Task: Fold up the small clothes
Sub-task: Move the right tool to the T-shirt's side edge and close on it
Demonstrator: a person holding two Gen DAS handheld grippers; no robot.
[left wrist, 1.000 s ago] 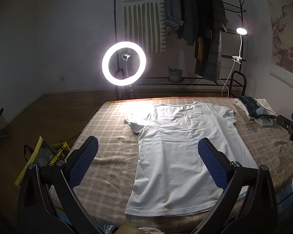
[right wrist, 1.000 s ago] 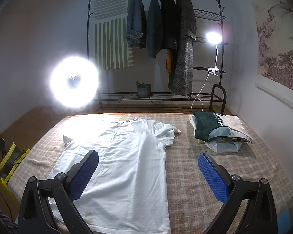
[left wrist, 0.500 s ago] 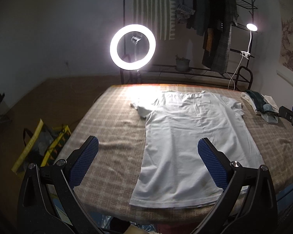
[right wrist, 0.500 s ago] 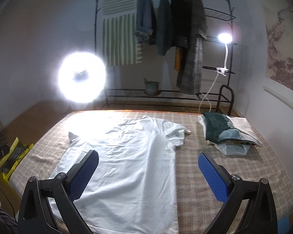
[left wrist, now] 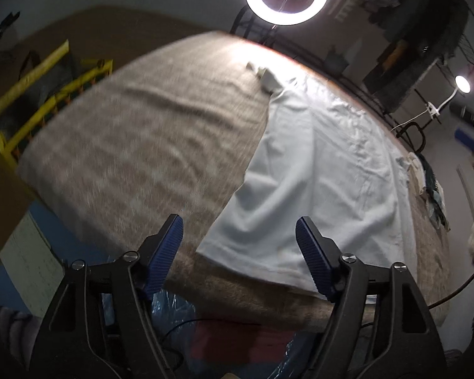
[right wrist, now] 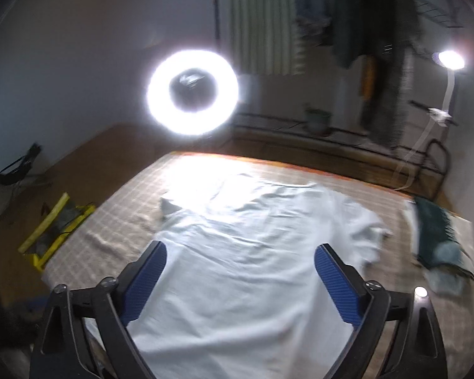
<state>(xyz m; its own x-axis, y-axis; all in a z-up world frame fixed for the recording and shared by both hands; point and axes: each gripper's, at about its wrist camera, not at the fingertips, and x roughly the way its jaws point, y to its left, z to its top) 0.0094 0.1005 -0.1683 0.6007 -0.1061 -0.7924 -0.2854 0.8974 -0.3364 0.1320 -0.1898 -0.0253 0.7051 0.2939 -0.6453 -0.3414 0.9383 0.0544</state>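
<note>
A white T-shirt [left wrist: 319,170] lies spread flat on the plaid-covered table [left wrist: 142,145], its hem toward me. My left gripper [left wrist: 239,230] is open and empty, low over the shirt's near left hem corner. In the right wrist view the T-shirt [right wrist: 246,252] fills the middle. My right gripper [right wrist: 240,263] is open and empty above the shirt's lower body. Both views are motion-blurred.
A pile of folded clothes [right wrist: 439,240] lies at the table's right side, also seen in the left wrist view [left wrist: 429,186]. A ring light [right wrist: 192,91] stands behind the table. A yellow-framed bag [left wrist: 31,94] sits on the floor at left. A clothes rack [right wrist: 363,41] is at the back.
Both grippers have dropped lower and closer to the shirt. The left one swung down toward the near left hem corner, the right one moved left over the shirt body. Both stayed open.
</note>
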